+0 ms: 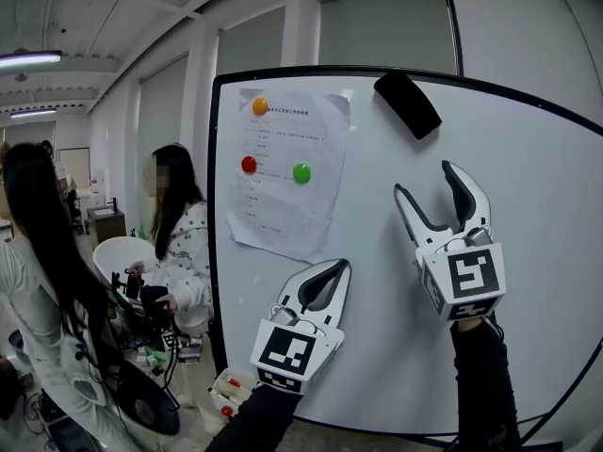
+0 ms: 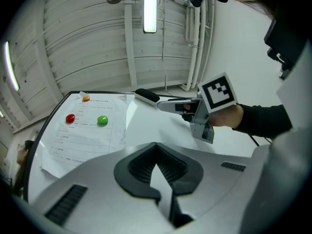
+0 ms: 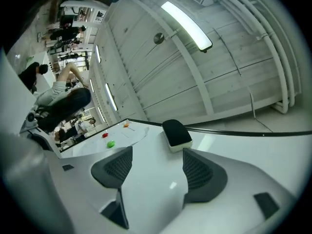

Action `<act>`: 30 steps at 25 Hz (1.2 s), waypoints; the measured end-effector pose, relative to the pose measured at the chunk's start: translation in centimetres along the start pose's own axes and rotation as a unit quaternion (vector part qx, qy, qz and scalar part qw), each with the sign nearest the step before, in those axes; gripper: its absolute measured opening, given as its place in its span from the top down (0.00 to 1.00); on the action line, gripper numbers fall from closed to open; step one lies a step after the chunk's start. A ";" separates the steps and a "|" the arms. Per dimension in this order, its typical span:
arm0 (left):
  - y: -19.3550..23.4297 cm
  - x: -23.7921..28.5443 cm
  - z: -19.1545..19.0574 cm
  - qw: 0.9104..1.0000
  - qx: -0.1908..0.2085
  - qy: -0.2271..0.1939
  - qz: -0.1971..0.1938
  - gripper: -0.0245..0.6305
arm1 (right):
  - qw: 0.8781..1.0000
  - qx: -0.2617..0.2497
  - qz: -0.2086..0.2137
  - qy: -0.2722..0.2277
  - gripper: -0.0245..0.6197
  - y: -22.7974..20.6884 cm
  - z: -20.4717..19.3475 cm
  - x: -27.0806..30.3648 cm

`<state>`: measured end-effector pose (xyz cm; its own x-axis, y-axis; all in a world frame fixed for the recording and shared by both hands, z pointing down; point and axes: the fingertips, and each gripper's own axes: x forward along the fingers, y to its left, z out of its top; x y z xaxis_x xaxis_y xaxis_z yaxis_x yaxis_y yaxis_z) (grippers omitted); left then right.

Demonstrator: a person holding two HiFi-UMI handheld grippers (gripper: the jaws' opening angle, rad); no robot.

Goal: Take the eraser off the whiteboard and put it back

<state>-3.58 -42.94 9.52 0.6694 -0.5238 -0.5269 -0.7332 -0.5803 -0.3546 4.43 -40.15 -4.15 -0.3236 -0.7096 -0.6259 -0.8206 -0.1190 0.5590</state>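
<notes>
My right gripper [image 1: 429, 182] gapes empty below the black eraser [image 1: 408, 104] on the whiteboard [image 1: 537, 252] — left gripper [image 1: 337, 267] clenched shut, holding nothing.

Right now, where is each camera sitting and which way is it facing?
Head view: on the person's head, facing the whiteboard; both claws on sleeved arms show, left claw shut, right claw open below the eraser.
Left gripper view: rides on the left claw, looking up the board past its closed jaws; the right claw shows too.
Right gripper view: rides on the right claw, looking between its parted jaws at the eraser.
Shared: all three show the eraser and the paper with magnets.
</notes>
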 end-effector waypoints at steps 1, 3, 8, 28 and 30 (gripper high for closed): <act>0.1 0.1 0.0 1.000 0.000 0.000 0.000 0.95 | 1.000 -0.009 -0.004 -0.006 0.49 -0.6 0.5 0.7; 0.2 0.3 -0.2 1.000 0.000 0.000 -0.001 0.95 | 0.999 -0.042 -0.018 -0.006 0.48 -2.0 0.7 1.9; 0.3 0.9 -0.9 1.000 -0.004 0.003 -0.005 0.95 | 0.996 -0.087 -0.031 0.011 0.47 -4.1 1.2 4.5; 1.8 -0.1 -1.3 1.000 -0.013 0.008 0.008 0.95 | 0.990 -0.112 -0.048 0.074 0.46 -5.6 1.3 8.4; 1.8 -0.3 -1.1 1.000 -0.014 0.008 0.009 0.95 | 0.988 -0.117 -0.046 0.088 0.51 -5.6 1.1 8.5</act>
<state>-4.95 -44.54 9.88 0.6586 -0.5430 -0.5209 -0.7412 -0.5878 -0.3243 5.74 -44.75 -13.17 -0.1492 -0.7957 -0.5870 -0.7051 -0.3306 0.6274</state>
